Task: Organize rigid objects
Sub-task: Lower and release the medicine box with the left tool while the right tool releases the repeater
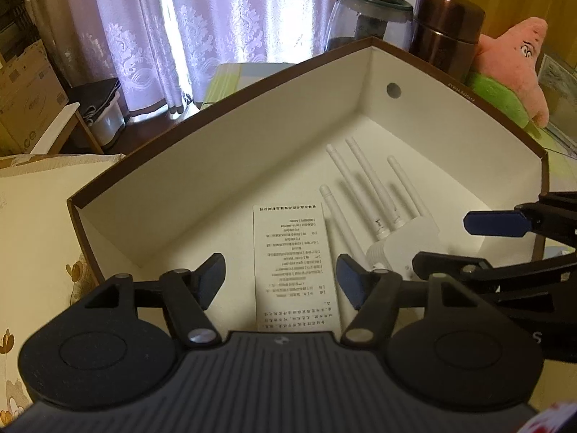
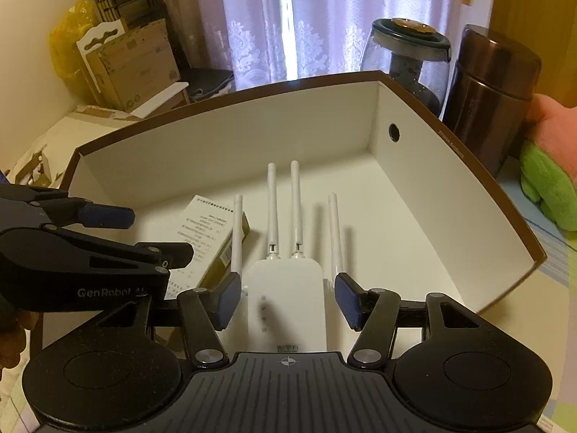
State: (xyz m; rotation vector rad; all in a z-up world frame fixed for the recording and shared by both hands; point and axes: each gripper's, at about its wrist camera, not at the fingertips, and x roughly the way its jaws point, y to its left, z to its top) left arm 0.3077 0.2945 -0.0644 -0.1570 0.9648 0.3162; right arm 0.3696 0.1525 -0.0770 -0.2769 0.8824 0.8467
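Observation:
A brown-edged cardboard box point(image 1: 230, 166) with a white inside holds a white WiFi repeater point(image 1: 407, 241) with several antennas and a small printed carton point(image 1: 294, 263). My left gripper point(image 1: 281, 281) is open above the carton, jaws either side of it, touching nothing. My right gripper point(image 2: 286, 303) is open with its blue pads either side of the repeater point(image 2: 286, 299), apart from it. The carton point(image 2: 212, 238) lies left of the repeater in the right wrist view. The right gripper's fingers point(image 1: 494, 220) enter the left wrist view from the right; the left gripper point(image 2: 104, 231) shows at left in the right wrist view.
Behind the box point(image 2: 450, 187) stand a glass jar with a dark lid point(image 2: 411, 54) and a brown metal flask point(image 2: 494, 93). A pink and green plush toy point(image 1: 515, 72) lies at the right. Cardboard cartons point(image 2: 133, 65) and purple lace curtains point(image 1: 202, 36) are beyond.

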